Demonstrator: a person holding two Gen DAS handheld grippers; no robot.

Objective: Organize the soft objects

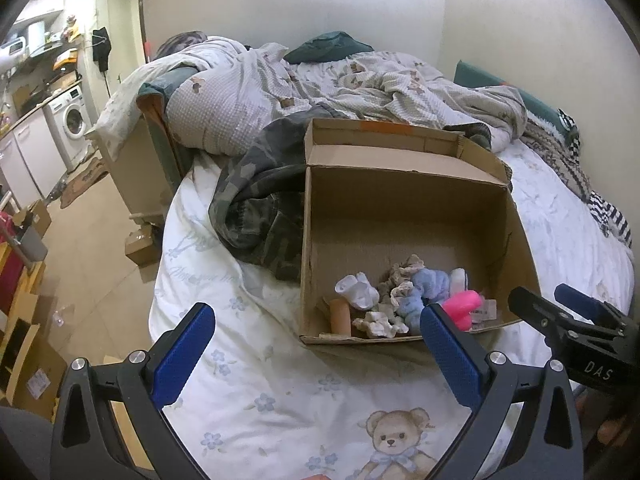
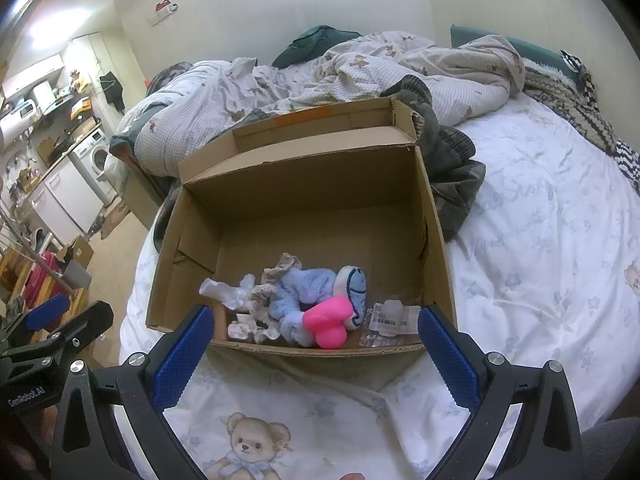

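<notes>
I have both grippers held over the near end of the bed, and neither carries anything. My left gripper (image 1: 316,334) has its blue-padded fingers (image 1: 182,354) spread wide apart above the white bedsheet printed with pale blue flowers and a teddy bear (image 1: 256,380). My right gripper (image 2: 314,336) is spread just as wide, framing the near wall of the open brown cardboard box (image 2: 436,240), which sits on the sheet in front of me with its flaps up.

The soft things lie bunched against the near wall inside the box. From my right wrist view I see a white sock (image 2: 224,292) at the left, a beige frilled cloth piece (image 2: 276,268) beside it, a fluffy light blue plush item (image 2: 304,284) in the middle, and a bright pink soft toy (image 2: 328,322) resting against it. A white and blue plush piece (image 2: 356,288) touches the pink toy at the right. A clear plastic bag with a barcode label (image 2: 390,318) lies in the near right corner. Small crumpled white pieces (image 2: 250,328) sit at the near left.

Just beyond the box lies a dark camouflage-patterned garment (image 1: 256,208), and farther off a rumpled checked quilt with bear prints (image 1: 248,92).
</notes>
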